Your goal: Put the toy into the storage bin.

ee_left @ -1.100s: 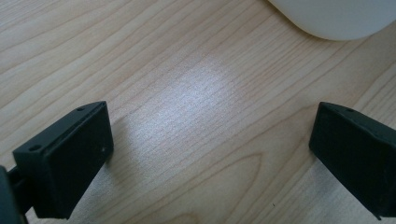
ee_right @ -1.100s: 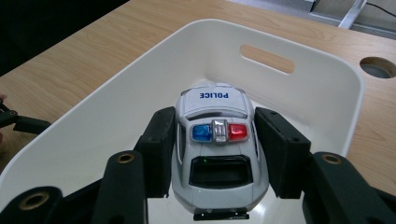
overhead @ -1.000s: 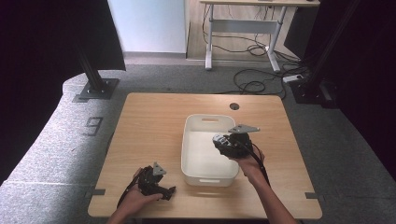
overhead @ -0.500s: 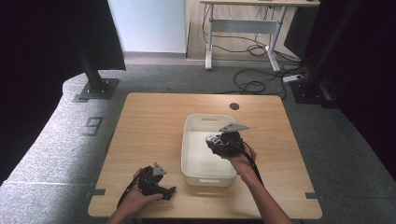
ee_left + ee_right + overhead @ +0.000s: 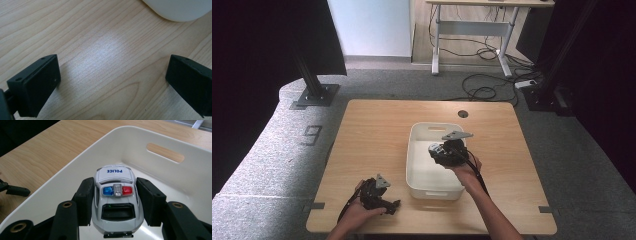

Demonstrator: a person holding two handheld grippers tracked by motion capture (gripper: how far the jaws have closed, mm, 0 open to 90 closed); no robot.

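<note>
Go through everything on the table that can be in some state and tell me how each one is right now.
Toy police car: upright, clamped by its sides, held over the inside of the bin.
White bin: upright on the table, no contents visible.
Right gripper: jaws shut on the car.
Left gripper: jaws wide open, holding nothing, low over bare wood.
</note>
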